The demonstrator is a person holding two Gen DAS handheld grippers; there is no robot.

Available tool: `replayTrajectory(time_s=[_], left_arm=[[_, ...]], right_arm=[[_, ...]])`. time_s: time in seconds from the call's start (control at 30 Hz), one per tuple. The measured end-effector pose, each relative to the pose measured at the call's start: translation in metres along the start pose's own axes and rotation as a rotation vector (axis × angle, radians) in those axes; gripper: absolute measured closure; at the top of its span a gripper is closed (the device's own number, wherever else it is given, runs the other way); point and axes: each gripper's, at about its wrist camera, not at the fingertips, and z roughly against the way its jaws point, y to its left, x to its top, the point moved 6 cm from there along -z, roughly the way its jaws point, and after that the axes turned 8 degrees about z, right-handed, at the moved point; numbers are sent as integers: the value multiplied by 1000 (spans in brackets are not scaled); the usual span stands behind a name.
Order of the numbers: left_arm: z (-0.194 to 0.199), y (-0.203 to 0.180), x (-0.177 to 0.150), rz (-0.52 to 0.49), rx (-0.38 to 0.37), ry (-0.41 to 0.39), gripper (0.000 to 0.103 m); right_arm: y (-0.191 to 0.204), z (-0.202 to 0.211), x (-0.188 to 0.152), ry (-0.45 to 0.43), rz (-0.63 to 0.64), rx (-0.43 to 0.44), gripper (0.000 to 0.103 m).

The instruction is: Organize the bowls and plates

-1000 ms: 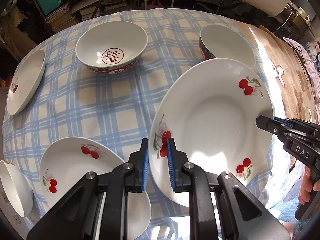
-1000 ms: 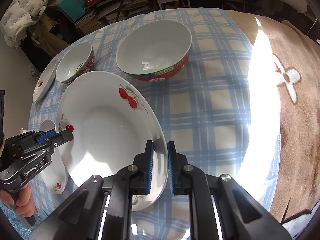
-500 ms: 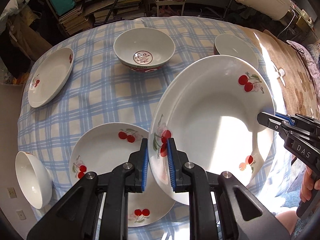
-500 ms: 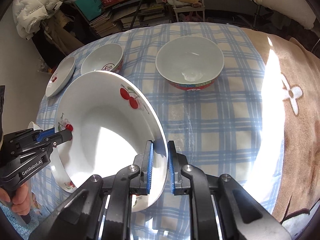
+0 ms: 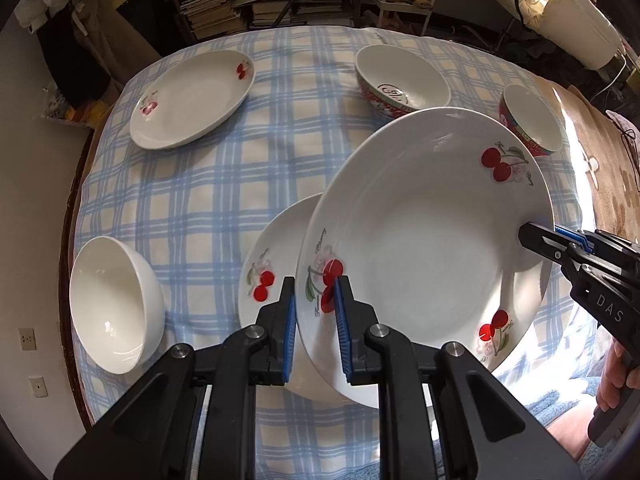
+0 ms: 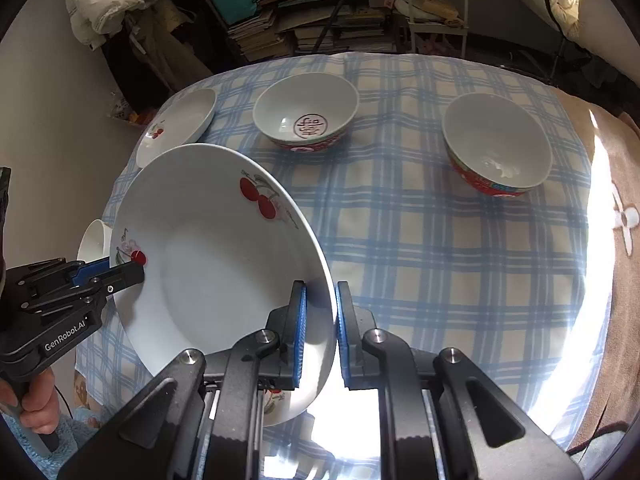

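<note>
A large white cherry plate [image 5: 424,240] hangs tilted above the table, held by both grippers. My left gripper [image 5: 316,320] is shut on its near left rim, beside a cherry print. At the opposite rim my right gripper [image 6: 320,328] is shut on the same cherry plate [image 6: 224,272]. Each wrist view also shows the other tool: the right gripper [image 5: 538,236] and the left gripper [image 6: 128,268]. A second cherry plate [image 5: 272,264] lies on the cloth, partly hidden under the held one.
On the blue checked tablecloth [image 5: 200,184] lie a third cherry plate [image 5: 192,98], a plain white bowl [image 5: 112,300] near the left edge, a red bowl with a character inside [image 6: 306,114] and another red bowl [image 6: 496,144]. Stacked books and shelves stand behind.
Both grippers have raised the large plate and carried it to the left, so it now hangs partly over the second cherry plate. The table looks farther away.
</note>
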Motion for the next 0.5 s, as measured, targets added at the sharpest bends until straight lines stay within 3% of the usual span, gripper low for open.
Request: replayTrajectory(time_s=[0.23,0.5], left_arm=[[-9,36,-13,48,28,18,85],[-26,54,-21,106,28,31,85]], right_arm=[[37,-21,0,28,67,8,88],[52,-39,2,40,98,12,88]])
